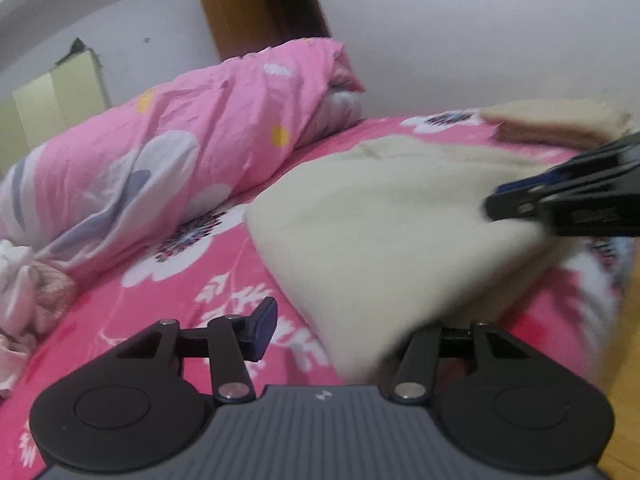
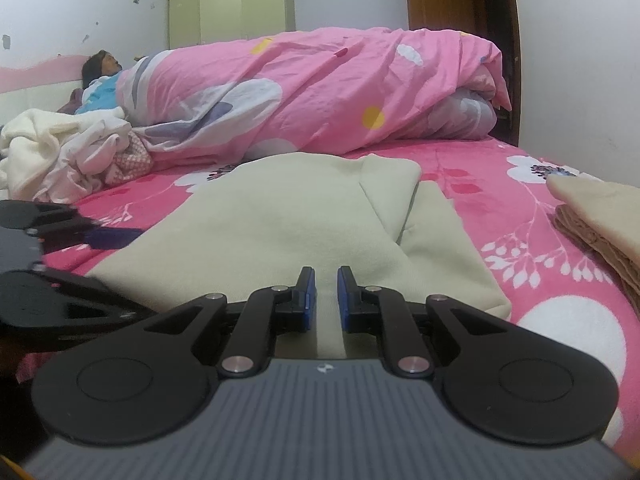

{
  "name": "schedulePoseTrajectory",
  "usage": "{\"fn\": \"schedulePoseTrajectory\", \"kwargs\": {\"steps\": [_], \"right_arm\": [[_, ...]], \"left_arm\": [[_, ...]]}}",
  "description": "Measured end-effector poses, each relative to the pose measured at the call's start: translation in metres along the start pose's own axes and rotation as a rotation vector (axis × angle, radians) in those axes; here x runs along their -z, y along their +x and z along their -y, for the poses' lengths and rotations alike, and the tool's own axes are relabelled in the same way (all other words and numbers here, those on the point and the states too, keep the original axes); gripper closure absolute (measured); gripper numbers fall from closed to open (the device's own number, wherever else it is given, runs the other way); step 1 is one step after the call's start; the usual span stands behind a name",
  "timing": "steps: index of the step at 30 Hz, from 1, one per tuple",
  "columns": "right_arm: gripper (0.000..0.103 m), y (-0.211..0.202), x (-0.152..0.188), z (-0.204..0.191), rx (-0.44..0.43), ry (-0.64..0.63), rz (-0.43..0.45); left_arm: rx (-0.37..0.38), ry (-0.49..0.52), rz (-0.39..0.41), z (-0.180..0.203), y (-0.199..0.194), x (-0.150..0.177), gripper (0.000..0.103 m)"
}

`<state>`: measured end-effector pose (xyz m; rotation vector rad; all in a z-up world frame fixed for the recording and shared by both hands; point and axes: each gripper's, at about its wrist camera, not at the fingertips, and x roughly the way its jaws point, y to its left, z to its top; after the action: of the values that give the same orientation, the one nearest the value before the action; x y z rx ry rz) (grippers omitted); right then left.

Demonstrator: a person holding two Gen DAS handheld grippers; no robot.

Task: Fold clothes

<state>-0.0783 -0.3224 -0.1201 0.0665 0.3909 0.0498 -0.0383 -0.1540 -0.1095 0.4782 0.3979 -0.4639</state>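
A cream garment (image 2: 288,216) lies partly folded near the bed's (image 2: 500,200) front edge. The right gripper (image 2: 326,296) stands slightly apart over its hem; the left gripper (image 1: 352,332) spreads wide at its side edge. Judged mid-fold; the next move needs a firm edge pinch.

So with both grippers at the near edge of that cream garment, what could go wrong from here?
The right gripper has its pads nearly closed with cream garment between them; a shallow bite might slip when lifted. The left gripper is open, one finger hidden by the fabric, so it may grab unevenly and skew the fold. The folded stack lies close by and a wide sweep could disturb it.
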Motion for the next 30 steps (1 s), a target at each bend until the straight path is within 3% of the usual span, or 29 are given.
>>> {"fn": "schedulePoseTrajectory", "kwargs": {"steps": [6,12,19,22,23,24,25,28,30], "right_arm": [[0.093,0.000,0.001,0.002,-0.006,0.012,0.004],[0.093,0.000,0.002,0.001,-0.002,-0.002,0.002],[0.093,-0.001,0.003,0.002,-0.004,-0.001,0.011],[0.093,-0.001,0.001,0.000,0.004,-0.014,0.007],[0.093,-0.003,-0.001,-0.001,0.008,-0.017,0.000],[0.093,-0.004,-0.004,-0.001,0.012,-0.020,-0.006],[0.092,-0.006,-0.007,-0.002,0.019,-0.026,-0.009],[0.092,-0.018,-0.018,-0.005,0.062,-0.063,0.001],[0.092,-0.018,-0.016,0.000,0.097,-0.075,-0.036]], "left_arm": [[0.082,-0.069,0.005,-0.015,-0.013,0.014,0.045],[0.145,-0.103,0.021,-0.024,-0.030,0.020,0.047],[0.293,-0.169,0.160,-0.046,-0.062,0.002,0.049],[0.302,-0.163,0.161,-0.036,-0.045,-0.005,0.060],[0.303,-0.158,0.157,-0.032,-0.039,-0.007,0.070],[0.305,-0.154,0.152,-0.027,-0.033,-0.009,0.088],[0.306,-0.150,0.148,-0.023,-0.026,-0.011,0.096],[0.309,-0.140,0.135,-0.012,-0.009,-0.015,0.100],[0.314,-0.143,0.131,-0.010,-0.005,-0.008,0.100]]}}
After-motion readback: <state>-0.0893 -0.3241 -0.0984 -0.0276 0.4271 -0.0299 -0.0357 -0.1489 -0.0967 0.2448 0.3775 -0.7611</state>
